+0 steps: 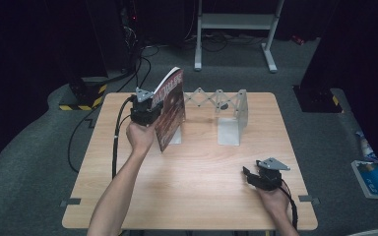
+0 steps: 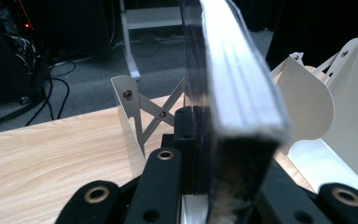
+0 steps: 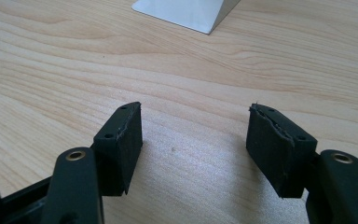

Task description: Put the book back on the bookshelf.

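A thick book [image 1: 171, 108] with a dark red cover stands nearly upright at the left end of a white expanding book rack [image 1: 229, 118]. My left gripper [image 1: 145, 109] is shut on the book's edge. In the left gripper view the book [image 2: 242, 98] rises between the black jaws, with the rack's left end plate [image 2: 130, 116] behind it and the right end plate [image 2: 345, 107] beside it. My right gripper [image 1: 256, 176] rests near the table's front right, open; its pads [image 3: 121, 144] hold nothing above the bare wood.
The wooden table [image 1: 192, 187] has open surface across its middle and front. A corner of the rack's base [image 3: 186, 11] lies ahead of the right gripper. Cables and a metal stand [image 1: 236, 29] are on the floor behind. A blue-and-white item [image 1: 374, 179] lies on the floor right.
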A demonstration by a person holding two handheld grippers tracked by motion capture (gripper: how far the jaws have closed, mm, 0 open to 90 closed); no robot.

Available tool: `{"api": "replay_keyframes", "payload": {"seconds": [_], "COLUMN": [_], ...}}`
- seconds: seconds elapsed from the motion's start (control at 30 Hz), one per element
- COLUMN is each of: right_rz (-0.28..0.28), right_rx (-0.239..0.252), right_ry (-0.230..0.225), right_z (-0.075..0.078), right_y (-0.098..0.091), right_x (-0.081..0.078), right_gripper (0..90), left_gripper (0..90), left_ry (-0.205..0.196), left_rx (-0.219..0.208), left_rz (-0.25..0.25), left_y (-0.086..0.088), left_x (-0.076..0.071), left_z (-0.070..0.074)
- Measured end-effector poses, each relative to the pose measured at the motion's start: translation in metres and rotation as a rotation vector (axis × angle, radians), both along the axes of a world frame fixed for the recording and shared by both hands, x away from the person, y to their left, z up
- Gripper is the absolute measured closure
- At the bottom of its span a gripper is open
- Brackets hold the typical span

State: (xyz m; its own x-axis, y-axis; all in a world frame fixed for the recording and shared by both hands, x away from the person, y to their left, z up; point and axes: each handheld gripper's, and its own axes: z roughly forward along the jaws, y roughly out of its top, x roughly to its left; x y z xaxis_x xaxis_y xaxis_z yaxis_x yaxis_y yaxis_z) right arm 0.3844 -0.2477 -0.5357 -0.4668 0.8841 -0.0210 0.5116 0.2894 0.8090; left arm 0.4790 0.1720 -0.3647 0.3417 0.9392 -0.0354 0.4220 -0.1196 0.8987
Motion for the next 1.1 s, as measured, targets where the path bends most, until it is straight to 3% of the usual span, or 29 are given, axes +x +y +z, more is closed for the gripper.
{"api": "replay_keyframes", "payload": {"seconds": [0.23, 0.87, 1.1], "right_rz": [0.001, 0.002, 0.002], "right_rx": [0.0, 0.002, 0.002], "right_ry": [0.0, 0.002, 0.002], "right_z": [0.0, 0.0, 0.0], "right_y": [0.0, 0.0, 0.0], "right_x": [0.0, 0.0, 0.0], "right_gripper": [36.1, 36.1, 36.1], "left_gripper": [81.9, 71.5, 71.1], "left_ry": [0.02, 0.058, 0.034], "left_rx": [-0.029, -0.011, 0.003], "left_rz": [0.025, 0.047, 0.049], "left_y": [0.01, 0.023, 0.026], "left_x": [0.0, 0.002, -0.003], "left_z": [-0.002, -0.002, 0.005]}}
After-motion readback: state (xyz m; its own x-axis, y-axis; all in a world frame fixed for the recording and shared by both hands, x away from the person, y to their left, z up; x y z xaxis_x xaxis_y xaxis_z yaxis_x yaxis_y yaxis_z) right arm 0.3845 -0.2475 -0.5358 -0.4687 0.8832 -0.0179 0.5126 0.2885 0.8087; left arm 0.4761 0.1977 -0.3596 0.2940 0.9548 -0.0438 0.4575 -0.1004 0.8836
